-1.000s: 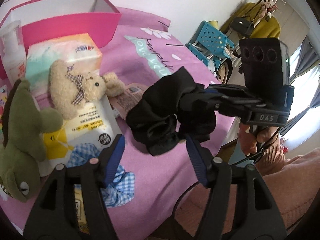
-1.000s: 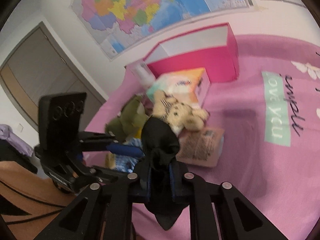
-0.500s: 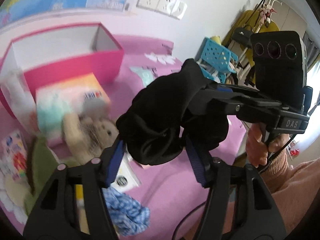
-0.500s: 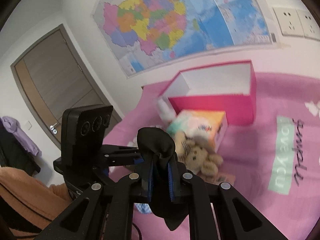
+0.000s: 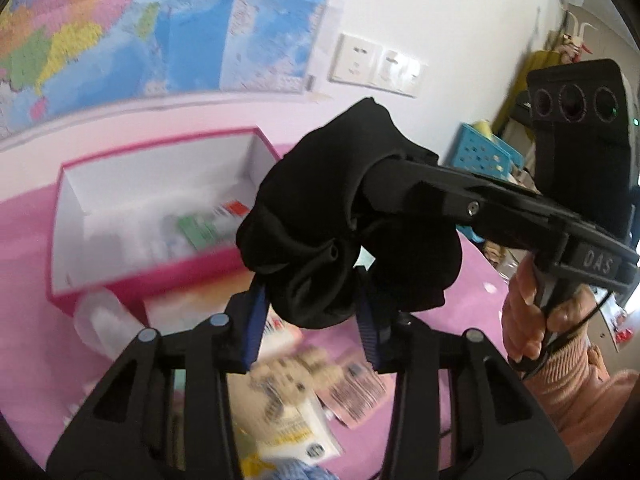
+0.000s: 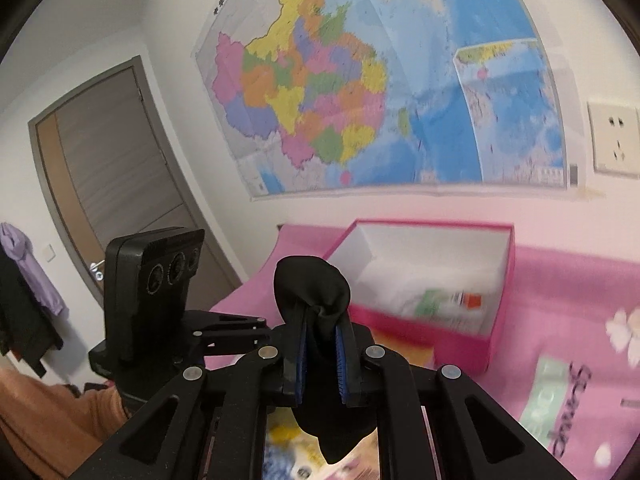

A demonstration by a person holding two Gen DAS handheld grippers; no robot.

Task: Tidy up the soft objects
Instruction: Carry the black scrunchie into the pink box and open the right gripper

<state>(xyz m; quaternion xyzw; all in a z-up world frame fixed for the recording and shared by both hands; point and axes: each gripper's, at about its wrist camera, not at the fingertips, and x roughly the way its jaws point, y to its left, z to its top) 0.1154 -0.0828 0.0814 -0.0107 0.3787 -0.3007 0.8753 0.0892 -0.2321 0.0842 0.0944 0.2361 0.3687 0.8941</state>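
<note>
A black scrunchie (image 5: 340, 224) hangs in the air above the pink bed. My right gripper (image 6: 320, 354) is shut on the scrunchie (image 6: 314, 292), which bulges above its blue pads. In the left wrist view the right gripper's arm comes in from the right. My left gripper (image 5: 312, 320) is open, its blue pads on either side of the scrunchie's lower part; I cannot tell if they touch it. An open pink box (image 5: 160, 216) with white walls lies behind, also in the right wrist view (image 6: 432, 280). A beige plush bear (image 5: 280, 384) lies blurred below.
A tissue pack (image 5: 288, 436), a pink sachet (image 5: 352, 392), a clear bottle (image 5: 100, 320) and blue checked cloth (image 5: 296, 472) lie on the pink bedspread (image 6: 580, 320). A wall map (image 6: 380, 80) and sockets (image 5: 376, 66) are behind. A blue basket (image 5: 488, 156) stands at right.
Both grippers have risen and tilted up toward the wall, carrying the scrunchie higher. The left gripper's jaws have come closer around it. The pink box now sits just behind the scrunchie.
</note>
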